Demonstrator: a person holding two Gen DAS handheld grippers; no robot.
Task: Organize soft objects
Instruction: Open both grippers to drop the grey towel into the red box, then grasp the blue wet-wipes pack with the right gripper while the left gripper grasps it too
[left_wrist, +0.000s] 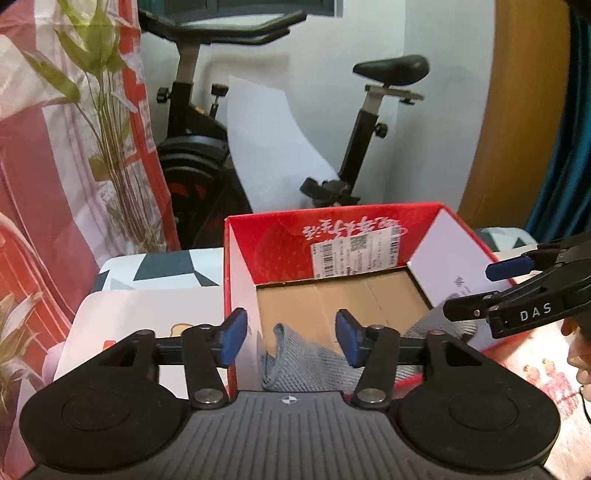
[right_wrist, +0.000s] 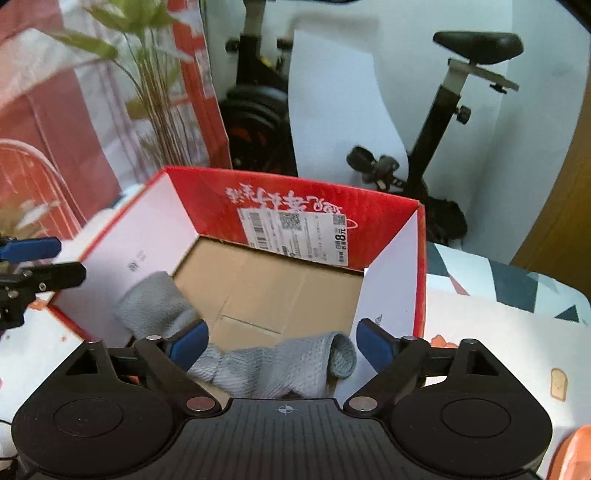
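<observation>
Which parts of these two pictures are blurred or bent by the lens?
Left wrist view: the plant is smeared, the wooden door edge bows; the label in the red box is unreadable. Right wrist view: plant blurred; grey cloth fairly sharp.

A white tabletop with dark geometric patches and small cartoon prints carries an open red cardboard box.

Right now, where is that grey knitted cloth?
In both wrist views the grey knitted cloth lies inside the red box, on its cardboard floor at the near wall, below both open grippers.
</observation>
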